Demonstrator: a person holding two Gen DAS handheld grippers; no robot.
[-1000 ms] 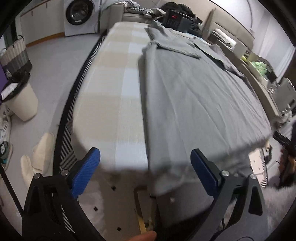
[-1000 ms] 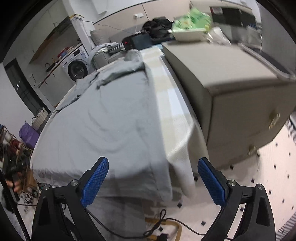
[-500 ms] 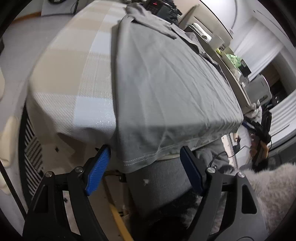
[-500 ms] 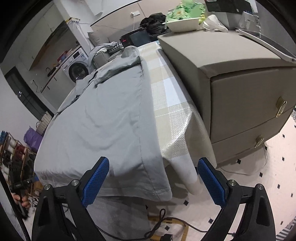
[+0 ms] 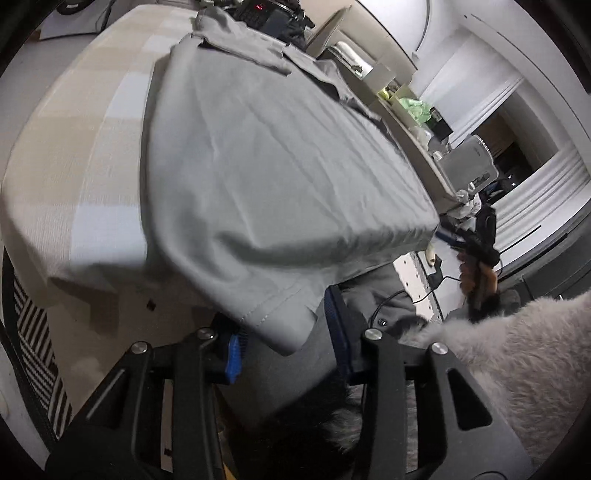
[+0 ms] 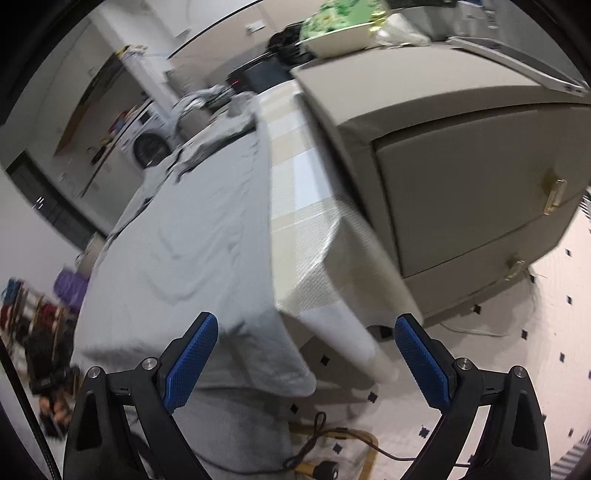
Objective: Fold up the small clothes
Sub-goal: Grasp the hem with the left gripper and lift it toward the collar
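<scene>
A grey shirt lies flat on a table covered with a beige checked cloth, its hem hanging over the near edge. My left gripper is at the shirt's left hem corner, its jaws closing. The corner hangs between the blue pads, which do not press it. In the right wrist view the same shirt runs away from me. My right gripper stands wide open just short of the right hem corner, touching nothing.
A beige drawer cabinet stands close along the table's right side. A cable lies on the tiled floor below. A washing machine and a dark box with red digits are at the far end. A fluffy grey sleeve fills the lower right.
My left gripper has tipped down and moved in onto the shirt's hem corner, and its jaws have narrowed around it. My right gripper has shifted towards the right hem corner and stays wide open.
</scene>
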